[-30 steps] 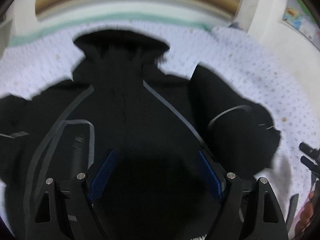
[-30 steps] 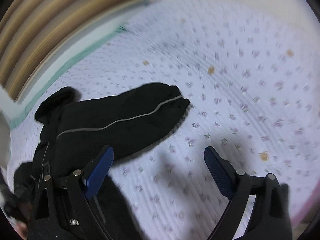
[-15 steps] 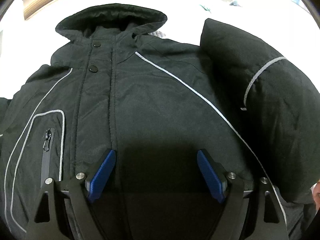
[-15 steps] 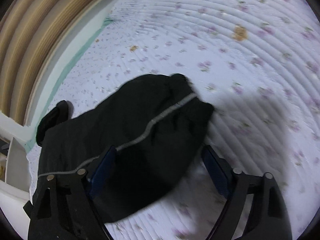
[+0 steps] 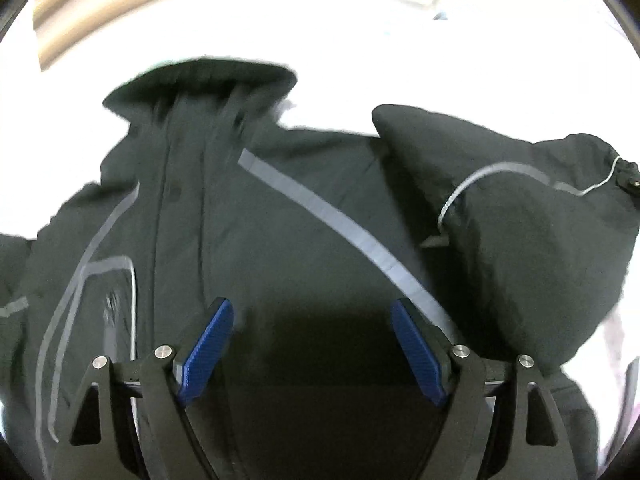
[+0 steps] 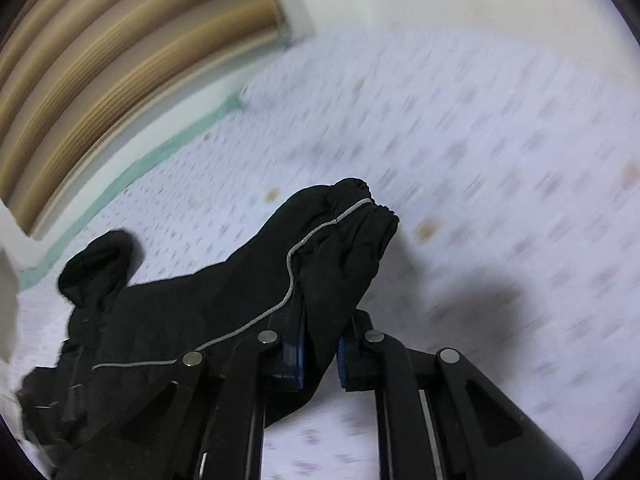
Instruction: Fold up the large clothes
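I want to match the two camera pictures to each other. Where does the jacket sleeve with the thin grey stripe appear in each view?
Left wrist view: the sleeve lies at the right, bulging beside the jacket body, apart from the open left tool.
Right wrist view: the sleeve is at the centre, pinched in the shut right tool.
Shared landmark: the grey stripe running to the gathered cuff.
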{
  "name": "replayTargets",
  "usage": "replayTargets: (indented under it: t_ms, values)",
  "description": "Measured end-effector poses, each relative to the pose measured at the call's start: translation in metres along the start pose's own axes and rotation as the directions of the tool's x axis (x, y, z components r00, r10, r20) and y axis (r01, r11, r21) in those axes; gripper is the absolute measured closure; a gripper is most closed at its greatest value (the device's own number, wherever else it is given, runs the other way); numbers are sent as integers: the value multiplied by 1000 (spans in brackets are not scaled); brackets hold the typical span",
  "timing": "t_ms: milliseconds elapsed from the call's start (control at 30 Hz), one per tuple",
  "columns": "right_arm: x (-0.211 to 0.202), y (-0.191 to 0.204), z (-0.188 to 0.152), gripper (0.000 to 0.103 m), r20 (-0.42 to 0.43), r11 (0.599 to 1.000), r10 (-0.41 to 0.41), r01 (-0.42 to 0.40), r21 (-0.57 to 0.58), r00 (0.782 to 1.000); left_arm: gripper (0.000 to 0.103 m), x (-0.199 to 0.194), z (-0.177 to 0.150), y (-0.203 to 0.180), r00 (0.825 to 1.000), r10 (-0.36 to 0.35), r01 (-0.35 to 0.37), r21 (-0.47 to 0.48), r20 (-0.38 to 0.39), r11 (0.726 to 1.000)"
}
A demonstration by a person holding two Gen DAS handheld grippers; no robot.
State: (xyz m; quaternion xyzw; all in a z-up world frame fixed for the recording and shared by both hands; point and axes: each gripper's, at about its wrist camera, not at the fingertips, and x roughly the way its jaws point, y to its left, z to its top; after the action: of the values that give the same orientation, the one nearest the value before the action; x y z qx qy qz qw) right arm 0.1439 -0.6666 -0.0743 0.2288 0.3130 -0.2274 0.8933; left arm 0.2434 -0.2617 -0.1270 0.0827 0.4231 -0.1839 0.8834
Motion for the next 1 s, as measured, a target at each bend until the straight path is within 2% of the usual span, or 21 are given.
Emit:
replayTargets:
  t_ms: [100,267,333,433,533,667,800,900,1000]
  values:
    - [-23,-30,24,88,57,997,-78,77,19,995,20,-22,23,-25,998,-49,47,44,34,998]
    - [-46,-86,49,88,112,972,-232,225,73,966,20,-17,44,-66,991,-130,131,52,-11,990]
    - [-44,-110,49,90,79,976,-201,193,105,976,20,0,47,-80,988,-149,152,57,-45,987]
    - [-28,-120,40,90,40,969,-227,222,105,973,20,37,36,-102,972,-184,193,51,-143,980]
    - [-12,-131,28,90,8,972,-216,214,98,976,20,71,20,-117,965,-157,172,57,-209,983]
    - [2,-143,23,86,-26,979,-161,163,124,987,18,75,14,-115,972,-148,164,74,-184,984]
    - [0,-159,20,73,-37,980,-78,84,178,996,18,68,16,-111,968,-172,186,62,-184,981]
    - [1,-154,21,73,-50,982,-87,94,167,995,19,55,17,-100,962,-202,211,30,-183,977]
    - [-3,-127,22,84,-34,990,-114,117,84,993,19,36,23,-89,969,-200,207,33,-146,978]
